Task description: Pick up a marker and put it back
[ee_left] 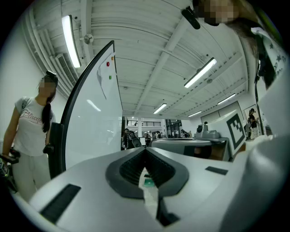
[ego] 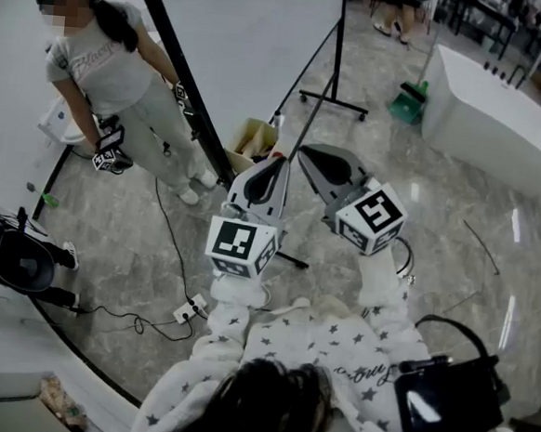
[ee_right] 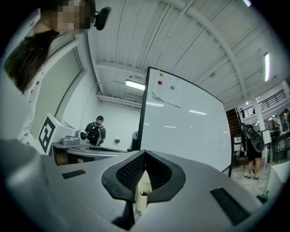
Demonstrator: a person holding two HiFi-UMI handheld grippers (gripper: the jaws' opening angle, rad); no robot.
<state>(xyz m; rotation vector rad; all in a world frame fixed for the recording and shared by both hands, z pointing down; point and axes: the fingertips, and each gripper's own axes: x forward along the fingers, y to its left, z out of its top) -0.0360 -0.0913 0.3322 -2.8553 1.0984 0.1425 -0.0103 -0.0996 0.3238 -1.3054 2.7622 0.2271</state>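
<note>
No marker shows in any view. I hold both grippers raised in front of me, side by side, pointing toward the whiteboard (ego: 257, 32). In the head view my left gripper (ego: 272, 169) has its jaws together, and my right gripper (ego: 305, 154) is just to its right. The left gripper view shows my left gripper (ee_left: 146, 149) shut with nothing between the pads, and the whiteboard (ee_left: 93, 127) on edge to the left. The right gripper view shows my right gripper (ee_right: 145, 154) shut and empty too, facing the whiteboard (ee_right: 186, 127), which carries a red and a green magnet.
Another person (ego: 114, 68) stands at the left beside the board's black frame, holding grippers. A cardboard box (ego: 255, 142) sits by the board's foot. A green dustpan (ego: 408, 102) and a white table (ego: 502, 117) are at the far right. A power strip (ego: 189, 308) lies on the floor.
</note>
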